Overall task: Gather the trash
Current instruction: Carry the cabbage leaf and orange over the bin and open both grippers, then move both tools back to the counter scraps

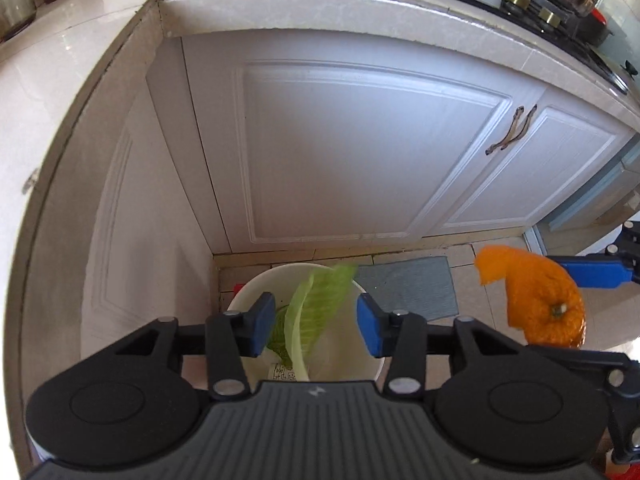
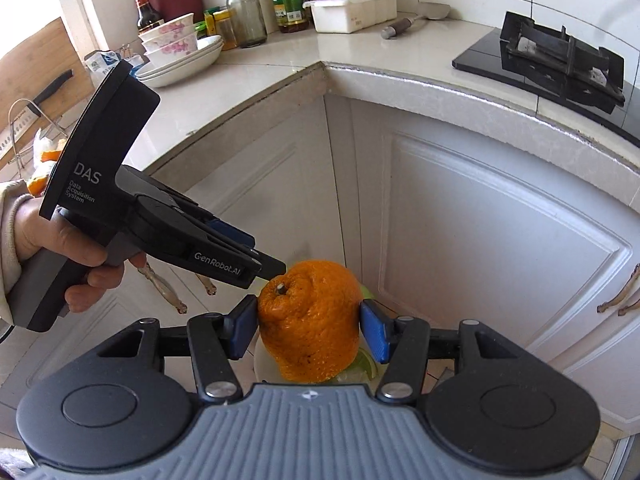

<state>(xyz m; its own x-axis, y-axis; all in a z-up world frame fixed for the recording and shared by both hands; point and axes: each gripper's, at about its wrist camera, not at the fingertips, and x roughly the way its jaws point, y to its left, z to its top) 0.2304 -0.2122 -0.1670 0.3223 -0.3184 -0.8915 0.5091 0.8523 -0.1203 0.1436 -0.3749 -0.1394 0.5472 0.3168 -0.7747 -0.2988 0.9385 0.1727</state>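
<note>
**Leaf loose over the bin, orange peel held beside it**

The left gripper points steeply down at a white bin that stands on the tiled floor in the inner corner of the white cabinets. Its blue pads stand apart, with a pale green cabbage leaf between them. The leaf touches neither pad that can be seen; its upper tip is blurred, and its lower end reaches down inside the bin. More green leaf lies within the bin, against its left wall, with a scrap of printed paper on the bottom. A grey mat lies on the floor just right of the bin, along the foot of the cabinet doors.

The right gripper is closed on an orange peel, a large domed piece with the stem button facing up and to the left. Both blue pads press its sides. In the left wrist view the same peel hangs to the right of the bin, above the mat's right end. In the right wrist view the bin's rim and some green leaf show just under the peel.

A hand in a pale sleeve grips the left gripper's handle, its nose just beside the peel's top.

On the countertop, a stack of bowls, several bottles and a white box stand along the back edge, with the black stove towards the right.
</note>
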